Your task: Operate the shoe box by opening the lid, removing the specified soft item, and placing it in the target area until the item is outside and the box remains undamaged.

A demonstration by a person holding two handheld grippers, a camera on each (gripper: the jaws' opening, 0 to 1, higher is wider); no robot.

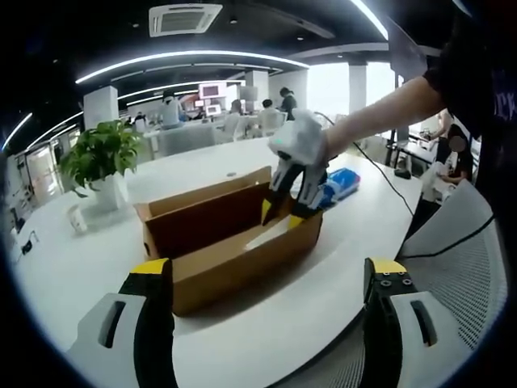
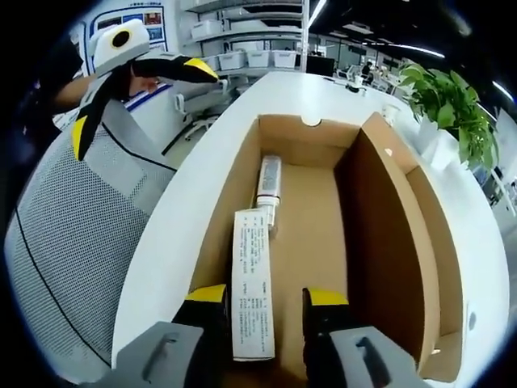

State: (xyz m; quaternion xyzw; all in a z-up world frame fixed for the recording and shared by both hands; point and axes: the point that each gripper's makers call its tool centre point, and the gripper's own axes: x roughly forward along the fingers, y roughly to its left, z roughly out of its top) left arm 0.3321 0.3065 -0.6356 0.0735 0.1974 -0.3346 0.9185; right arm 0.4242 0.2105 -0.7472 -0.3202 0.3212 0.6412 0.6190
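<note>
The brown cardboard shoe box [image 1: 242, 257] lies open on the white table, its lid [image 1: 212, 196] standing up behind it. In the right gripper view the box floor [image 2: 311, 218] holds a flat white packet with printed text [image 2: 252, 299] and a white tube [image 2: 269, 179] farther in. My right gripper [image 2: 265, 319] reaches down into the box, jaws open on either side of the packet's near end, a gap showing at the right jaw. It is held by a white-gloved hand [image 1: 297, 139]. My left gripper [image 1: 266, 319] hangs wide open, holding nothing, in front of the box.
A potted plant [image 1: 101, 153] stands left of the box and a blue pack [image 1: 339, 184] lies beyond it. A grey mesh chair [image 2: 73, 234] sits at the table's edge. The table edge [image 1: 355, 299] runs close to my left gripper. People sit at desks far behind.
</note>
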